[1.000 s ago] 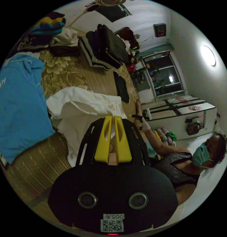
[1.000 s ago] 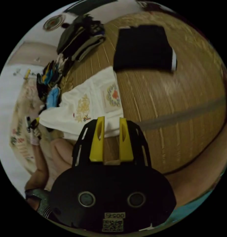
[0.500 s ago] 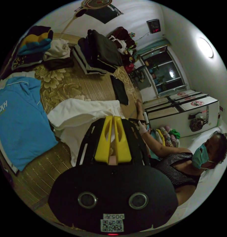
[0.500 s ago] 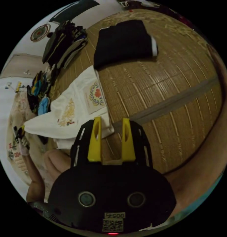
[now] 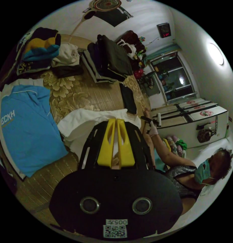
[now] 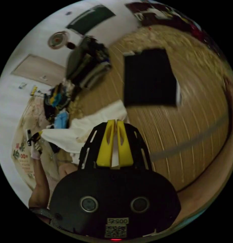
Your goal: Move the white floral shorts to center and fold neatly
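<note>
Item: white floral shorts (image 5: 93, 121), lying on the woven mat (image 5: 96, 93) that covers the bed, between the blue shirt (image 5: 27, 126) and the folded black garment (image 5: 128, 98). We see one edge lifted off the mat and sagging in a loose fold.

Left gripper (image 5: 115, 141): we hold it with its yellow jaws pressed together on white cloth, pinching an edge of the shorts.

Right gripper (image 6: 115, 143): jaws likewise closed, with a strip of white fabric showing between them; we judge it is pinching the opposite edge. In the right gripper view the shorts (image 6: 83, 129) stretch from these jaws toward the other gripper (image 6: 33, 138), and the black garment (image 6: 149, 78) lies just beyond them.

Handling: we judge the fabric light, thin and limp. It will droop and bunch wherever unsupported, and may slide a little on the smooth mat. It is not fragile.

Where to take hold: at two corners of one hem or the waistband, well apart, so the cloth hangs flat between the grippers for carrying and folding.

Also present: stacked dark clothes (image 5: 109, 58) at the far side of the mat.
</note>
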Available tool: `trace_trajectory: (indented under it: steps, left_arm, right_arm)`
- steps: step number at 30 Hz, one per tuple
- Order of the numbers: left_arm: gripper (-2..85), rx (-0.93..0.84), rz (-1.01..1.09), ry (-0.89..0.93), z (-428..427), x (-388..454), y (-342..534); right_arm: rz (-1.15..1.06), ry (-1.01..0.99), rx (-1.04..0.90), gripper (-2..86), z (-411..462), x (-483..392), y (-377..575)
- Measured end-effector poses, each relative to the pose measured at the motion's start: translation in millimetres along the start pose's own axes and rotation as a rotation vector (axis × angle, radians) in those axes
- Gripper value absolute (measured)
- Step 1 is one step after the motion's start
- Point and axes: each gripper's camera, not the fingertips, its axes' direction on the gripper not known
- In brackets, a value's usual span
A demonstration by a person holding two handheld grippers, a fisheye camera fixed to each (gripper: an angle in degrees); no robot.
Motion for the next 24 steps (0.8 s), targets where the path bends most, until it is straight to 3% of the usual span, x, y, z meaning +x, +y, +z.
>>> trace_trajectory:
  steps: [3,7,10,13,15,18,21,24]
  left_arm:
    - [0.0,0.088,0.028,-0.022,-26,9,-7]
    - [-0.1,0.081,0.08,-0.138,-34,21,17]
    - [0.0,-0.054,0.018,-0.121,10,-11,51]
    - [0.4,-0.191,-0.18,0.07,73,-80,83]
    - [0.4,-0.243,-0.321,0.033,103,-126,98]
    - [0.2,-0.173,-0.395,-0.009,100,-147,101]
    - [0.0,-0.082,-0.349,-0.053,87,-138,80]
    - [-0.4,-0.1,-0.246,-0.1,99,-119,32]
  right_arm:
    - [-0.106,-0.084,0.113,-1.6,-23,-46,-23]
    - [-0.196,-0.075,0.184,-1.6,-29,-77,-11]
    - [-0.147,-0.023,0.085,-1.4,11,-63,20]
    - [0.026,-0.033,-0.088,-0.7,70,-31,48]
    - [0.095,-0.047,-0.156,0.2,98,-23,58]
    - [0.131,-0.132,-0.094,1.8,105,-31,58]
    - [0.022,0.014,-0.043,2.8,103,-63,40]
    - [-0.1,0.07,-0.061,5.2,123,-101,14]
